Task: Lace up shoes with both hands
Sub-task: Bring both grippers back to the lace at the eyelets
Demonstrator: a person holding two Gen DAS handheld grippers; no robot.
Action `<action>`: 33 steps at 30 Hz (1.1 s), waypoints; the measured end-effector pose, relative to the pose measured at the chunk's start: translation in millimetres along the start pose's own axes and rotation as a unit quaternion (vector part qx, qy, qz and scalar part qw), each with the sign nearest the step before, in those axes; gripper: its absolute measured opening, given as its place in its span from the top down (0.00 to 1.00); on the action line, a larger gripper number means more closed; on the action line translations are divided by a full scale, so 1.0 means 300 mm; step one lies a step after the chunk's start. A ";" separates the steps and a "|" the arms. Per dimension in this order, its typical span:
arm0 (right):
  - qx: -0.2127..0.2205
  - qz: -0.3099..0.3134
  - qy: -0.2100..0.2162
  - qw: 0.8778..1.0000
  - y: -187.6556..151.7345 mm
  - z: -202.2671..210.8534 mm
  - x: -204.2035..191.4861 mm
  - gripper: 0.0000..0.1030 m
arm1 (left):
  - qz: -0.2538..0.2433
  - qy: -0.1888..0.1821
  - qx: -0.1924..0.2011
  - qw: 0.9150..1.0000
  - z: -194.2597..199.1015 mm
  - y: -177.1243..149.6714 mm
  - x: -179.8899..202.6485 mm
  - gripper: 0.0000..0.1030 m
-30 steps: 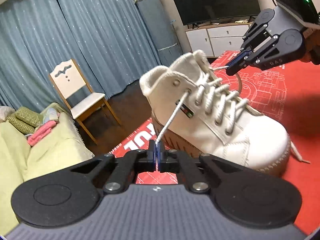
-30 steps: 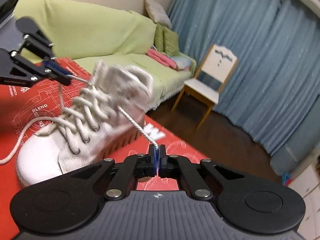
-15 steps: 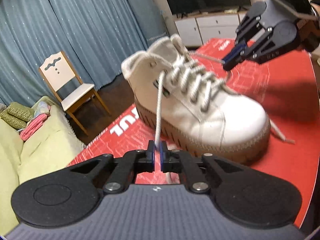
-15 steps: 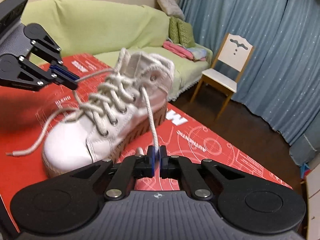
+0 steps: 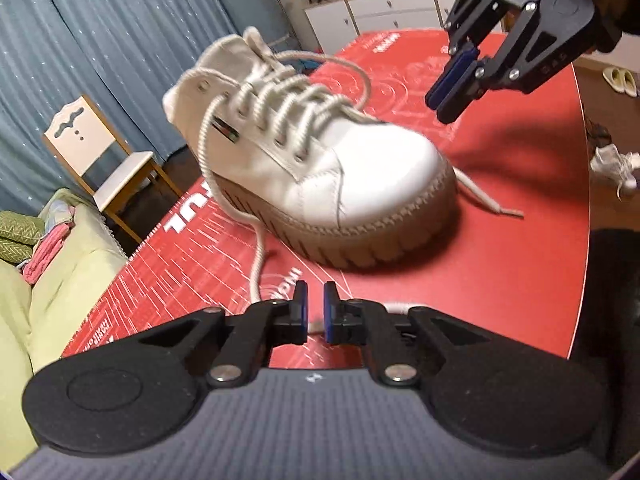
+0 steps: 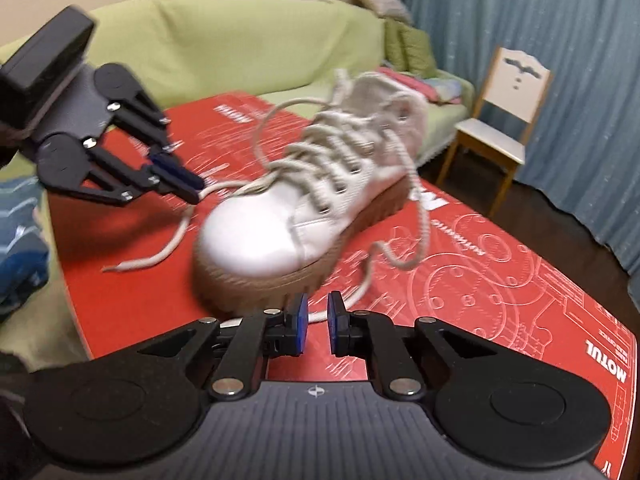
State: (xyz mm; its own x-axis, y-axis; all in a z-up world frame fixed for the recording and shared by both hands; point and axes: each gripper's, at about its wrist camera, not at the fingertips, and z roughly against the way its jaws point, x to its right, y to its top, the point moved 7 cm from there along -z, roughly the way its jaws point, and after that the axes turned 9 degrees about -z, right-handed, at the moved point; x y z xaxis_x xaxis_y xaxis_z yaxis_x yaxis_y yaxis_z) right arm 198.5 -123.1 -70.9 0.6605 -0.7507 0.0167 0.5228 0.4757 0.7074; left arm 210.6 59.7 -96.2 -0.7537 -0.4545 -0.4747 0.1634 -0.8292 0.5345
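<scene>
White leather shoe [image 5: 320, 160] sits on the red mat [image 5: 500, 280] just ahead of the left gripper [image 5: 315, 312], whose jaws are opening with a slack lace end [image 5: 256, 248] lying loose between them. Only the right wrist view shows the right gripper [image 6: 317, 322] also opening over its own lace end [image 6: 420, 216], and the green sofa [image 6: 240, 40] beyond.

White high-top shoe [image 5: 320, 168] standing upright on its sole, laces [image 5: 288, 100] threaded but untied.

The upper is observed to be white with metal eyelets and a small striped side tag; a thick, ribbed tan platform sole is fitted. Cream rope laces are crossed through every eyelet pair up to the collar. Both free ends are seen loose: one is draped down the side and trails across the red surface by the heel side, the other is looped over the tongue and lies past the toe. The shoe [image 6: 304, 216] appears blurred in the right wrist view.
</scene>
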 end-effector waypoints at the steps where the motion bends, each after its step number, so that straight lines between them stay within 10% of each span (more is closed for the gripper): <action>1: -0.002 0.003 0.000 1.000 -0.006 -0.001 -0.009 0.89 | -0.002 -0.001 -0.005 1.000 -0.007 -0.003 0.007 0.92; 17: 0.065 -0.061 -0.016 0.996 0.082 0.009 -0.019 0.89 | 0.012 0.041 0.104 0.994 0.086 0.156 -0.009 0.92; 33: 0.095 -0.080 0.010 0.992 0.186 -0.024 -0.013 0.89 | 0.040 0.050 0.119 0.991 0.034 0.248 -0.076 0.89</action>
State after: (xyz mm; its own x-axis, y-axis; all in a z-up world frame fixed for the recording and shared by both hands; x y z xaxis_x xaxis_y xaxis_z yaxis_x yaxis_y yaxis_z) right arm 229.0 -90.2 -36.5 0.5882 -0.7999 -0.1190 0.5119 0.2544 0.8205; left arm 233.4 11.6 -38.4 -0.6760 -0.5557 -0.4839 0.0564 -0.6938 0.7180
